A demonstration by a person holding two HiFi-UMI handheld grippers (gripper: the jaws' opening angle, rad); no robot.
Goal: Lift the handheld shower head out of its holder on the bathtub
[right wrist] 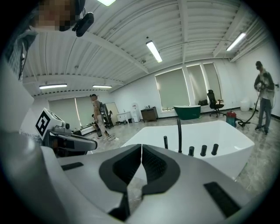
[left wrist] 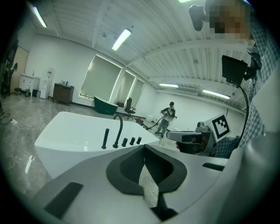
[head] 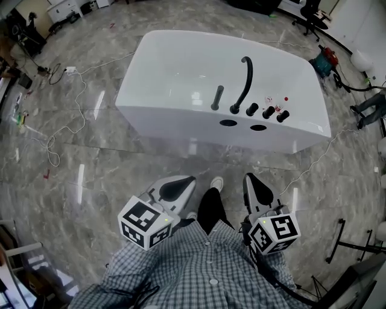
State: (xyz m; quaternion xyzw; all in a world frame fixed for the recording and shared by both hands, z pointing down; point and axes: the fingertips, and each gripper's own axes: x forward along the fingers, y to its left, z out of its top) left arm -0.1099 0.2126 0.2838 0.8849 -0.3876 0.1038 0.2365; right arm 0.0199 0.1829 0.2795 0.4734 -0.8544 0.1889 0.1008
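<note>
Both the left tool (head: pixel 176 188) and the right tool (head: pixel 258 189) are pinched closed and empty, well short of the bathtub (head: pixel 181 114), where the handheld shower head (head: pixel 217 96) stands upright in its holder (head: pixel 215 108), so this looks like the approach, and next one tool must reach it and open.

Large open lab-like hall: freestanding white bathtub (head: pixel 175 124) on grey marble floor (head: pixel 90 193), loose cables (head: pixel 80 96), office chair (head: pixel 310 12), ceiling strip lights (right wrist: pixel 154 51)
</note>
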